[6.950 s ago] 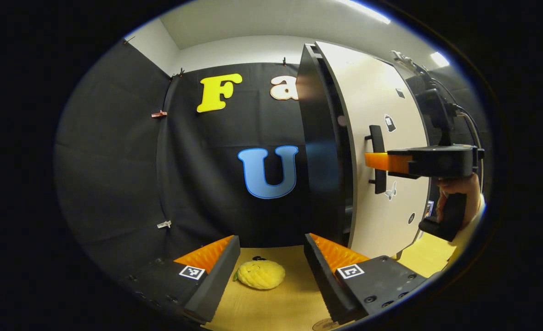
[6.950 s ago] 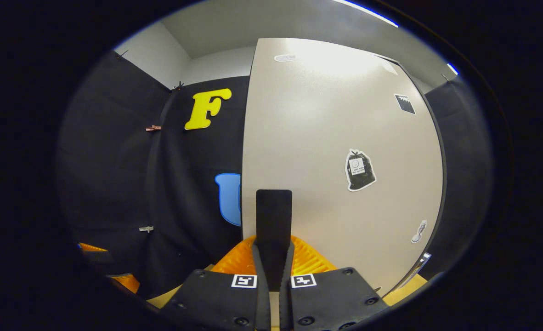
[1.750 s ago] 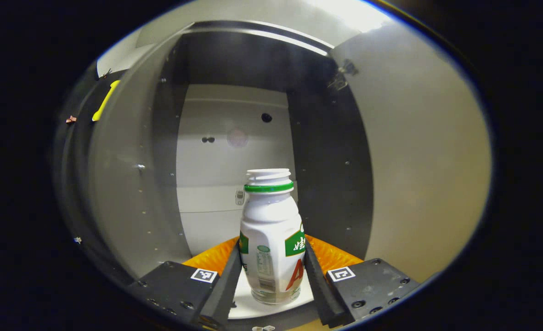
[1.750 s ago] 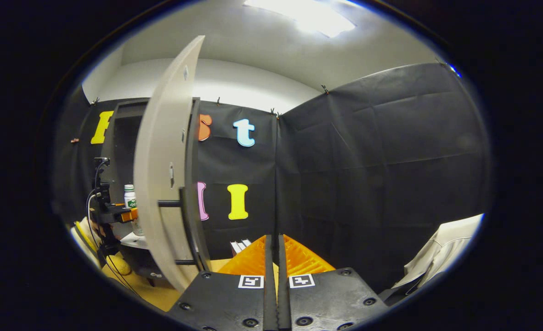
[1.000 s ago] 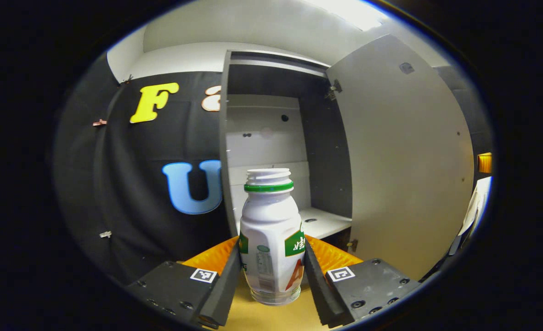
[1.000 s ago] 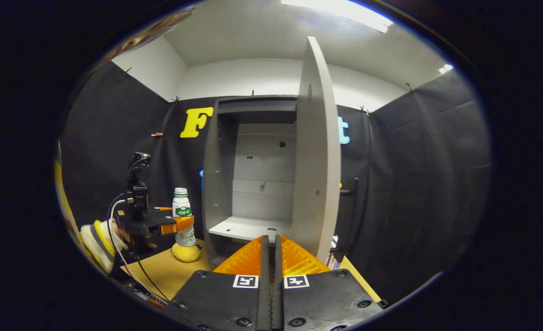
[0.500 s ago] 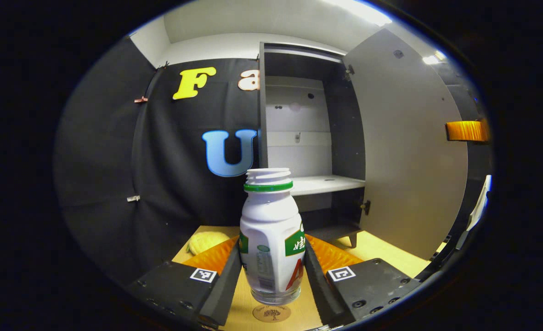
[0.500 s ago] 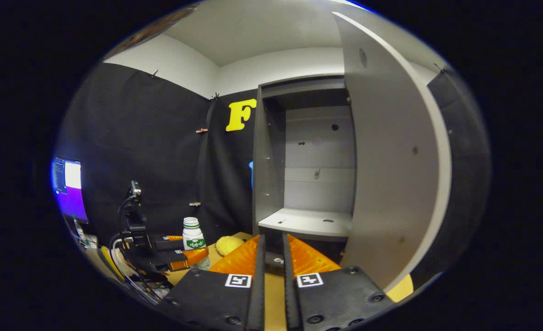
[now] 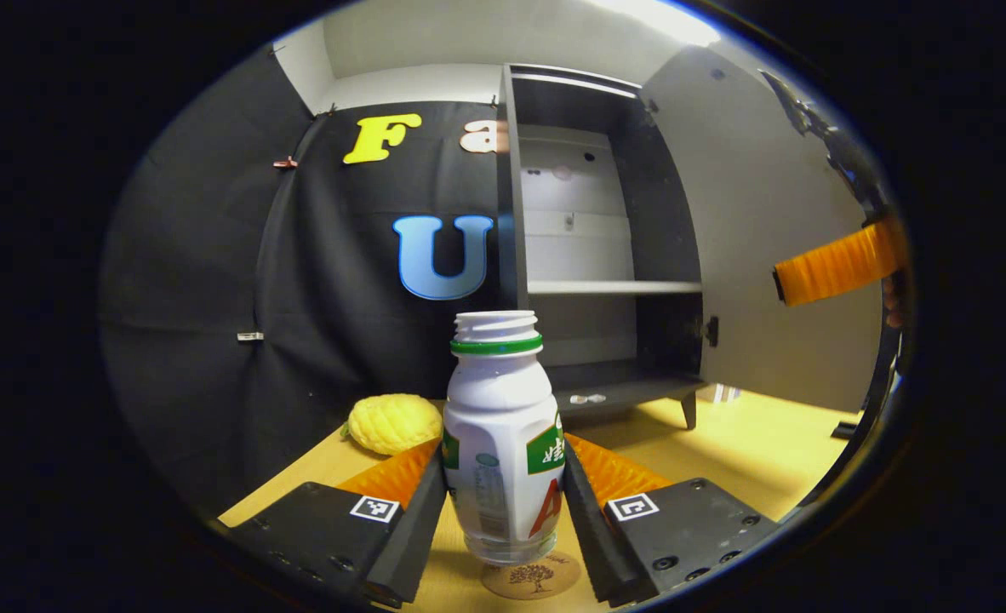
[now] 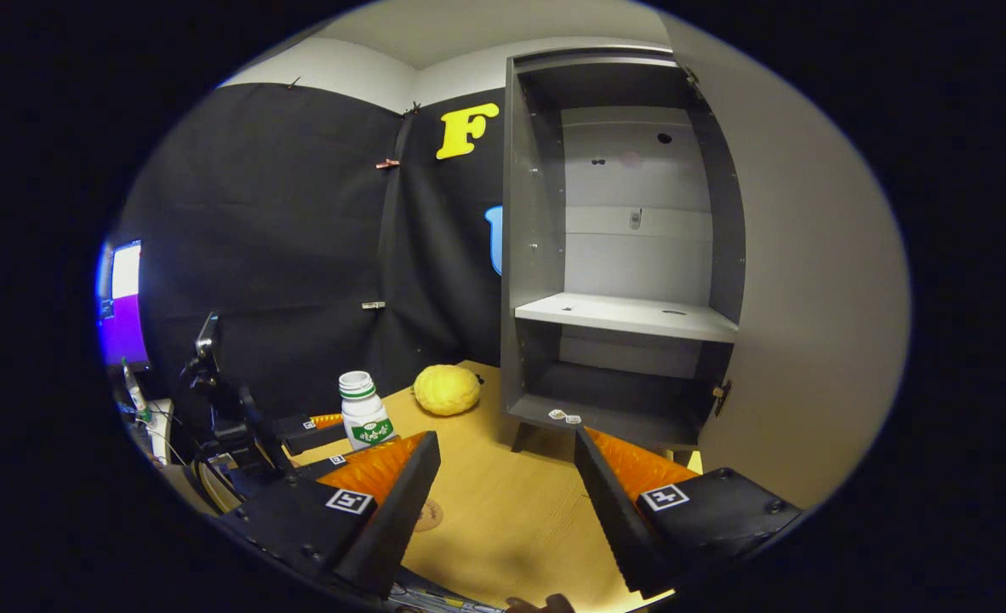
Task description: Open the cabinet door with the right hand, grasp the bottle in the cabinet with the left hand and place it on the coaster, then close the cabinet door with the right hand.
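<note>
Step in hand: I am placing the bottle (image 9: pixel 503 443) on the coaster (image 9: pixel 530 577); door opening and the grasp look done, judging by the open cabinet (image 10: pixel 622 255).
Left claw (image 9: pixel 503 494): clamped on the bottle, one finger on each side of its lower body.
Bottle position: upright, directly over the coaster near the front of the bench (image 9: pixel 724 443); I cannot tell whether its base touches the coaster.
Right claw (image 10: pixel 503 477): wide, holding nothing, hovering over the bench in front of the cabinet.
Door (image 10: pixel 809 281): swung fully open to the right of the cabinet.
Next move: I judge it calls for lowering the bottle until seated, centred on the coaster, then spreading the left claw and backing off without tipping it. After that, the right claw must push the door shut.
Bottle material: smooth white plastic, rounded shoulders, green neck ring, printed label, open threaded mouth.
Coaster: thin round disc, wood-like, small printed tree.
Cabinet: flat grey panels, one pale shelf (image 10: pixel 631 315).
Other item: a yellow bumpy lemon-shaped toy (image 9: pixel 394 423) on the bench, left of the cabinet.
</note>
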Motion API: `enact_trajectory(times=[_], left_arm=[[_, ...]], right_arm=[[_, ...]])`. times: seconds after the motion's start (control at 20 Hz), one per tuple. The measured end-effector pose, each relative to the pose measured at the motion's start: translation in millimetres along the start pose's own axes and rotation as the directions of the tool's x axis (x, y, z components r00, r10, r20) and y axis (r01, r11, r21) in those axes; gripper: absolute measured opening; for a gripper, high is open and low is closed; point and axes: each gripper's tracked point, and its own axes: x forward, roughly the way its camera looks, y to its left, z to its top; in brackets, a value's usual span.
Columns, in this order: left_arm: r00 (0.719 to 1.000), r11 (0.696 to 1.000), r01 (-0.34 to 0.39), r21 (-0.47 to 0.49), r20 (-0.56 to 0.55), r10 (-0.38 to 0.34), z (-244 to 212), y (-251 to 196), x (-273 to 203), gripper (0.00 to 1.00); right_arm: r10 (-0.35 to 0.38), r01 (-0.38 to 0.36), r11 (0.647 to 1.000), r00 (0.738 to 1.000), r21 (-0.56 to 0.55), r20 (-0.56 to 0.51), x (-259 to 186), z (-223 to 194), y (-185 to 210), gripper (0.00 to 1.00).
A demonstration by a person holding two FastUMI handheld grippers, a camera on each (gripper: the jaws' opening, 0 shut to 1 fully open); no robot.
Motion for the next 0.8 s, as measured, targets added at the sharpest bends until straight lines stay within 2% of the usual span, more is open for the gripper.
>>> enact_trajectory(times=[0.25, 0.45, 0.8], left_arm=[[0.998, 0.998, 0.060, 0.022, -0.011, -0.060, -17.0, -10.0, 8.0, 0.74], [0.998, 0.997, 0.065, 0.047, -0.020, -0.065, -21.6, -8.3, 10.6, 0.75], [0.998, 0.998, 0.058, -0.010, -0.024, -0.058, -26.9, -12.1, 12.6, 0.76]], right_arm=[[-0.026, 0.025, 0.999, 0.999, -0.020, -0.038, 13.5, -24.0, -1.4, 0.98], [-0.054, 0.054, 0.998, 0.998, -0.024, -0.018, 10.7, -15.4, -10.2, 0.98], [-0.055, 0.052, 0.997, 0.997, -0.064, -0.053, 3.9, -24.1, -9.1, 0.98]])
